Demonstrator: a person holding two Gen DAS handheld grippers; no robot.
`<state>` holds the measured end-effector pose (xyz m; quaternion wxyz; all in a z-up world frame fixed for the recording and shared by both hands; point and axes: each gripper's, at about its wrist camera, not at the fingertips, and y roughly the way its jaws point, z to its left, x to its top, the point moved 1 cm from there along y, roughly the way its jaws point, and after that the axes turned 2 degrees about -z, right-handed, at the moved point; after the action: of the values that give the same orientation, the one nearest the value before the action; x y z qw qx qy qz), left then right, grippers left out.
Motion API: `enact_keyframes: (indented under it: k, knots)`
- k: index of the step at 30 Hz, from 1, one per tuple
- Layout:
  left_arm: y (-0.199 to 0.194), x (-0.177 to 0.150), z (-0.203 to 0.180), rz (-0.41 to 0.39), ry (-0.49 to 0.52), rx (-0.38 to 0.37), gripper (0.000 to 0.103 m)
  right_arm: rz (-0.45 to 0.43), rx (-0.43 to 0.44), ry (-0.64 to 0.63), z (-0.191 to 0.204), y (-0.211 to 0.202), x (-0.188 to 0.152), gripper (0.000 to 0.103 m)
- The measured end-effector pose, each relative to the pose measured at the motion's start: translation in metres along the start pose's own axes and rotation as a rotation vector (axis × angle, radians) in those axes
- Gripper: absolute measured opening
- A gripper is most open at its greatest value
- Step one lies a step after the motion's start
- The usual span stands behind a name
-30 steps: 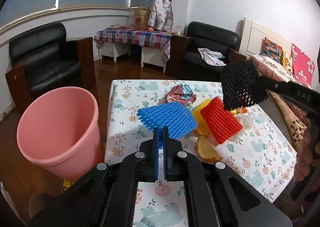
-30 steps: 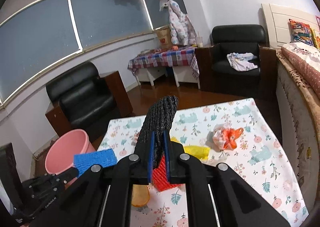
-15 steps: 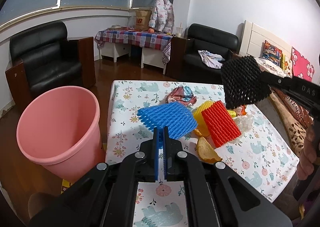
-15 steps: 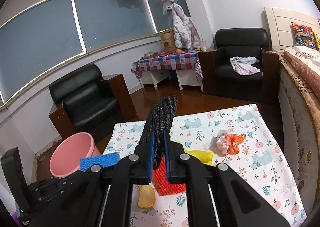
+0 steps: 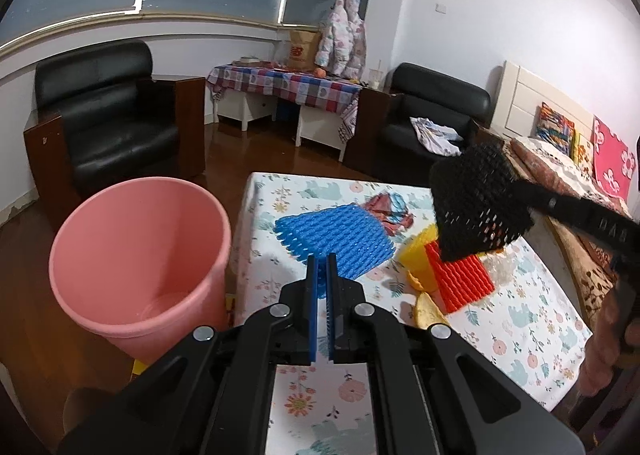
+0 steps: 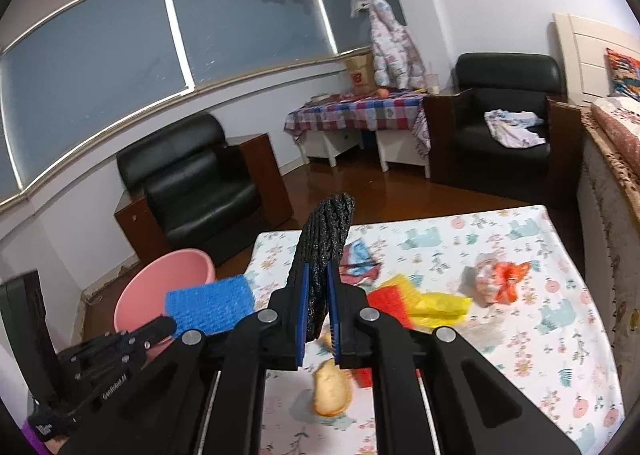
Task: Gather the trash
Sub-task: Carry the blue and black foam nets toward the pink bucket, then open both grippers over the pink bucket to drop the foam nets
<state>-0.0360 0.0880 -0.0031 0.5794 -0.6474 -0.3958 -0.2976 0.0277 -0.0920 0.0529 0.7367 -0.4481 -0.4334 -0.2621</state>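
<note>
Fingers (image 5: 323, 261) pinch blue foam net (image 5: 334, 233); right pair grips black net (image 6: 326, 233)

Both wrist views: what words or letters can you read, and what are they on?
"DAS": white letters on the side of the black right gripper; the last letter is unsure.
"NB": red logo on the brown paper bag on the far checked table; small, so only likely.
White print on the black left gripper: too blurred to read.
Red mark on the bag in the right wrist view: unreadable.

A floral-clothed table (image 5: 540, 319) bears red foam netting (image 5: 460, 279), yellow scraps (image 5: 416, 263), a peel (image 6: 330, 387); a crumpled wrapper (image 5: 386, 207) lies farther back. The pink bucket (image 5: 136, 255) stands on the wooden floor (image 5: 24, 231)
</note>
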Motion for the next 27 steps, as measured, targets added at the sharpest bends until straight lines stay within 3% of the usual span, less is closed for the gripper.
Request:
enact_keyframes:
  k: [6, 14, 27]
  knots:
    - [-0.012, 0.007, 0.019, -0.048, 0.015, 0.07, 0.003, 0.026, 0.065, -0.014, 0.025, 0.022, -0.005, 0.009]
    - [-0.025, 0.019, 0.062, -0.081, -0.043, 0.151, 0.003, 0.055, 0.167, -0.076, 0.078, 0.052, 0.0, 0.009]
    - [-0.026, 0.01, 0.121, -0.037, -0.118, 0.251, 0.003, 0.12, 0.264, -0.203, 0.16, 0.11, -0.011, 0.009]
